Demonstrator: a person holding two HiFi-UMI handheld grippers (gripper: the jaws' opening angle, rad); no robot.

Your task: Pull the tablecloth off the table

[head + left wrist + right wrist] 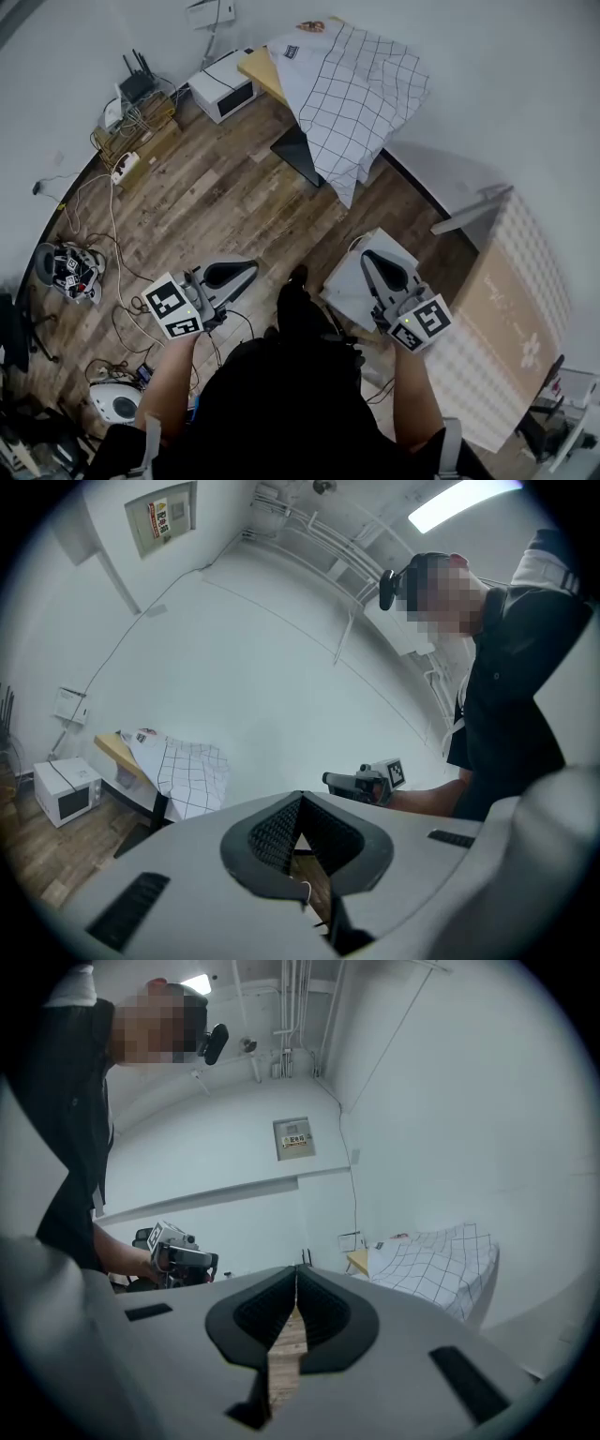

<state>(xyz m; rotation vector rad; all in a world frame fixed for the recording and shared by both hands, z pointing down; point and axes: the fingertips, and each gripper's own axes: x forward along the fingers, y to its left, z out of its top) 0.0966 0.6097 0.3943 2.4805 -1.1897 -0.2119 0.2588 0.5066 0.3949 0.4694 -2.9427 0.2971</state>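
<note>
Far across the wood floor [202,211], the checked tablecloth [361,103] drapes the table [255,66]; our left claw [246,271] and right claw [367,260] hang closed, empty. A lopsided tug, we judge, could drag the table.

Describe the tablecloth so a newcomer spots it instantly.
At the far edge of the wooden floor, by the white wall, stands a tan-topped table. The tablecloth drapes over it, one side hanging toward the floor. It is the only white fabric with a thin black grid; the neighbouring microwave is a plain white box.
</note>
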